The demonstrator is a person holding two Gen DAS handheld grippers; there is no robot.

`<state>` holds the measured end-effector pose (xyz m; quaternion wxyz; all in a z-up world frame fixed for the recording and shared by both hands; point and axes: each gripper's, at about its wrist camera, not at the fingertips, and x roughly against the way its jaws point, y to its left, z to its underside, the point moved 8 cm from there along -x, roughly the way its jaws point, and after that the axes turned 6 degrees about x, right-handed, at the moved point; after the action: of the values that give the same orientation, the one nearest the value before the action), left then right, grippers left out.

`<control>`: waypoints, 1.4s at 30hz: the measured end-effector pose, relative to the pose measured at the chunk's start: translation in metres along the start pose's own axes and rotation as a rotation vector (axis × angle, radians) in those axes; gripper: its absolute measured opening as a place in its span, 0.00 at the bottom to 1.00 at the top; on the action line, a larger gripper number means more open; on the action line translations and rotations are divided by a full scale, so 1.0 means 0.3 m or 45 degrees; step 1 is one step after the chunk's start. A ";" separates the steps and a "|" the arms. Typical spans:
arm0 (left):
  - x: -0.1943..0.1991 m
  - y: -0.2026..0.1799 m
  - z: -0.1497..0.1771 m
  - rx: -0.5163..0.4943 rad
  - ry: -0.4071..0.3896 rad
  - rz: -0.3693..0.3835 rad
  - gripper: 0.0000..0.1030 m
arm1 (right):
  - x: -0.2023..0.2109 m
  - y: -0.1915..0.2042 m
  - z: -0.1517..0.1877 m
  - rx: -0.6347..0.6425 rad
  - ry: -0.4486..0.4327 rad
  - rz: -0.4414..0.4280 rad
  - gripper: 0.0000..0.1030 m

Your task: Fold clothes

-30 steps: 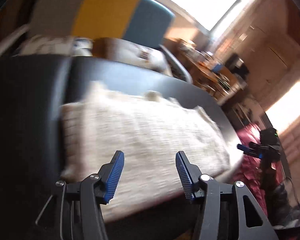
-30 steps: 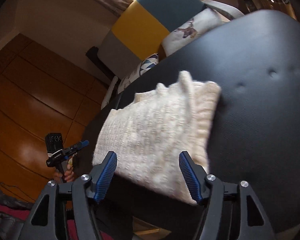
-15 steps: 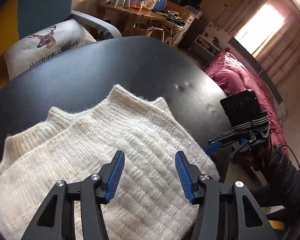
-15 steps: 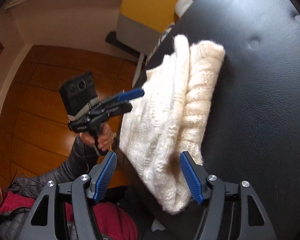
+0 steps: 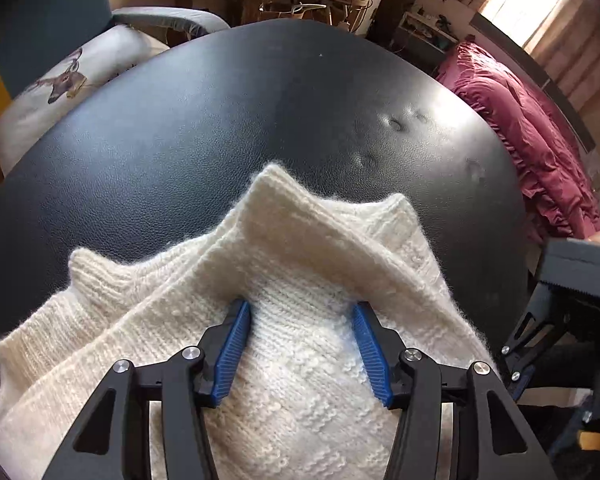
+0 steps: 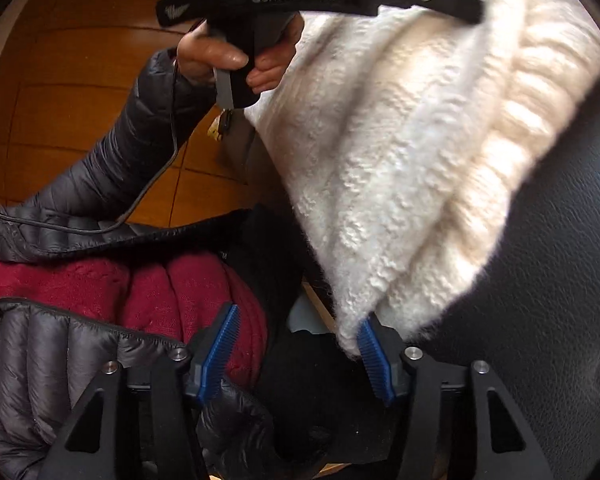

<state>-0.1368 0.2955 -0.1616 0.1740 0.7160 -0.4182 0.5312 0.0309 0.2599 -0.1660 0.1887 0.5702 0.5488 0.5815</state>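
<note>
- Your left gripper (image 5: pixel 302 354) sits low over the cream sweater (image 5: pixel 284 320); its blue ribbed pads (image 5: pixel 232 354) stand wide apart, pressed into the knit with a swell of fabric between them, nothing clamped.
- In the left wrist view the sweater lies folded on the near part of the black leather surface (image 5: pixel 260 112), in stacked layers with ribbed edges rising to soft peaks at the far side.
- The knit is fuzzy and thick, with a raised block pattern; the surface beneath is grained, glossy and dimpled by tufting.
- A deer-print cushion (image 5: pixel 64 84) rests beyond the surface at far left; a crimson ruffled bedspread (image 5: pixel 532 128) lies at far right.
- In the right wrist view your left hand (image 6: pixel 228 60), in a dark quilted sleeve (image 6: pixel 112 164), grips the left tool's handle beside the sweater's edge.
- Your right gripper (image 6: pixel 296 354) is spread wide and holds nothing; its right pad (image 6: pixel 374 360) touches the sweater's lowest corner, which overhangs the surface edge.
- A dark red knitted garment (image 6: pixel 172 292) shows behind the left pad.
</note>
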 end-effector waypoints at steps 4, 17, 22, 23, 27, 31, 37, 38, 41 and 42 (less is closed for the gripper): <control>0.044 0.007 -0.011 0.074 -0.044 0.041 0.53 | 0.033 0.000 0.023 -0.046 -0.105 0.025 0.54; 0.267 0.020 0.197 0.159 -0.306 0.106 0.53 | 0.384 -0.012 -0.260 -0.010 -0.715 0.862 0.57; 0.244 -0.019 0.246 0.137 -0.317 0.101 0.53 | 0.385 -0.187 -0.413 -0.088 -0.609 1.005 0.26; 0.243 -0.018 0.251 0.143 -0.329 0.097 0.53 | 0.368 -0.212 -0.421 -0.101 -0.552 1.077 0.10; 0.270 0.005 0.233 0.151 -0.466 -0.003 0.53 | 0.380 -0.206 -0.428 -0.029 -0.433 1.401 0.05; 0.169 0.044 0.235 0.183 -0.357 -0.038 0.69 | 0.393 -0.280 -0.379 -0.109 -0.361 1.511 0.05; 0.210 0.043 0.210 0.279 -0.418 0.056 0.71 | 0.432 -0.308 -0.355 -0.204 -0.494 1.438 0.05; 0.225 0.055 0.205 0.303 -0.430 0.056 0.71 | 0.434 -0.310 -0.355 -0.214 -0.508 1.426 0.05; 0.211 0.101 0.213 0.351 -0.390 0.025 0.72 | 0.464 -0.288 -0.359 -0.258 -0.584 1.347 0.12; 0.191 0.107 0.221 0.358 -0.359 0.020 0.72 | 0.478 -0.254 -0.366 -0.247 -0.626 1.354 0.19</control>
<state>-0.1162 0.2069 -0.1406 0.0078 0.7973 -0.3657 0.4801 -0.1357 0.3596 -0.1380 0.0442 0.8650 0.0725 0.4946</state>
